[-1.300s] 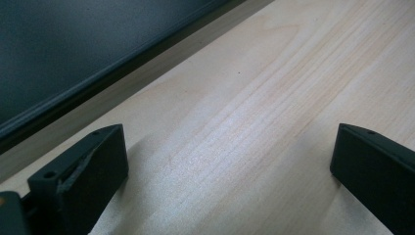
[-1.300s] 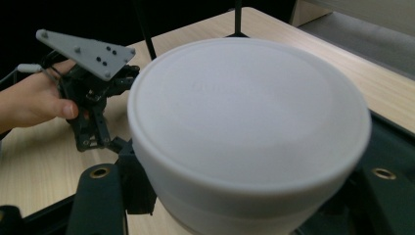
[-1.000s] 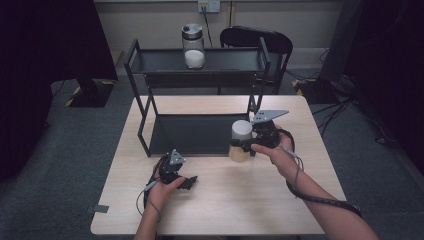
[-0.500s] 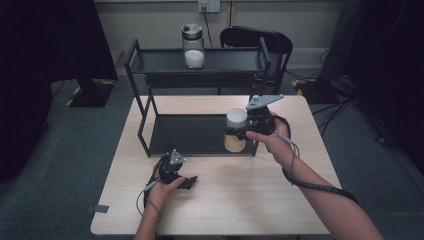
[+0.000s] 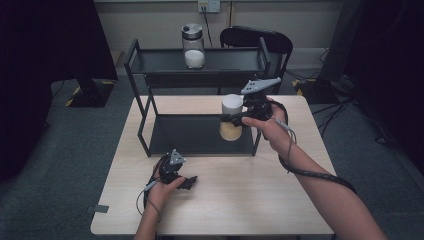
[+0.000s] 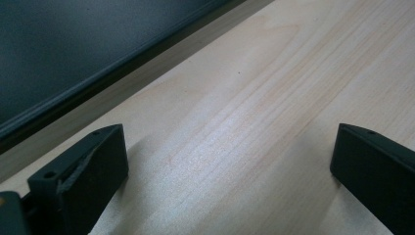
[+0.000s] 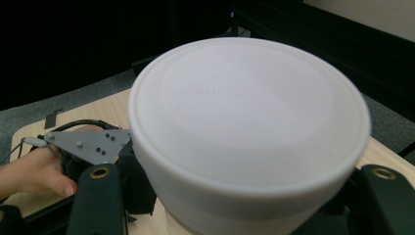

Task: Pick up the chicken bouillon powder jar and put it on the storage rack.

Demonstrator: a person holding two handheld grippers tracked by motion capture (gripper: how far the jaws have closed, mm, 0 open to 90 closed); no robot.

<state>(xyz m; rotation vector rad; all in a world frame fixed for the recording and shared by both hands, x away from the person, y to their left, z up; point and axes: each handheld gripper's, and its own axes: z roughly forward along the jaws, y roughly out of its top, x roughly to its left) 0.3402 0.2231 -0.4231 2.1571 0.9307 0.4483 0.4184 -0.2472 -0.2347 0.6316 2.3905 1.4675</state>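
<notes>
A jar with a white lid (image 5: 231, 118) and tan contents hangs in the air over the right end of the black rack's lower shelf (image 5: 200, 135). My right gripper (image 5: 235, 118) is shut on it, just below the lid. In the right gripper view the white lid (image 7: 249, 122) looms large between the two black jaws. My left gripper (image 5: 187, 183) rests on the table's near left part with a hand around it. Its jaws stand wide open over bare wood (image 6: 230, 147) with nothing between them. A second jar (image 5: 193, 46) with white contents stands on the rack's top shelf.
The black two-shelf rack (image 5: 145, 85) takes up the back half of the wooden table (image 5: 240, 200). A dark chair (image 5: 260, 40) stands behind it. A cable (image 5: 305, 170) trails from the right gripper along the forearm.
The right gripper has lifted the white-lidded jar upward and slightly toward the rack. The left gripper has stayed where it was.
</notes>
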